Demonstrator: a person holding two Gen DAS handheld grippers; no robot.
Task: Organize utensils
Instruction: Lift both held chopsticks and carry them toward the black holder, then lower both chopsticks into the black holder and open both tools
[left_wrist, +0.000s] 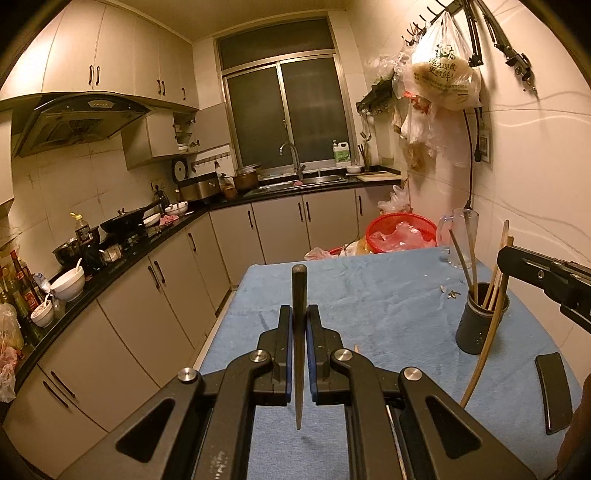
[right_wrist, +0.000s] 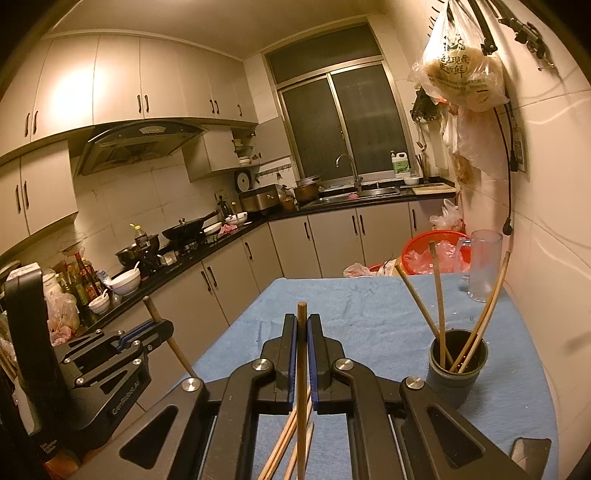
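Observation:
My left gripper (left_wrist: 299, 314) is shut on a dark tapered chopstick (left_wrist: 298, 295) that stands upright above the blue cloth. My right gripper (right_wrist: 302, 321) is shut on a brown wooden chopstick (right_wrist: 301, 369), also upright. More chopsticks (right_wrist: 284, 446) lie on the cloth under the right gripper. A dark grey holder cup (right_wrist: 456, 365) on the right of the table holds several chopsticks (right_wrist: 437, 291); it also shows in the left wrist view (left_wrist: 480, 321). The left gripper shows at the left of the right wrist view (right_wrist: 159, 328), the right gripper at the right of the left wrist view (left_wrist: 524, 262).
The table wears a blue cloth (left_wrist: 369, 295). A glass mug (right_wrist: 480, 266) stands at its far right corner by the tiled wall. A black flat object (left_wrist: 554, 391) lies near right. A red basket (left_wrist: 399, 230) sits beyond the table. Cluttered counters (left_wrist: 110, 251) run along the left.

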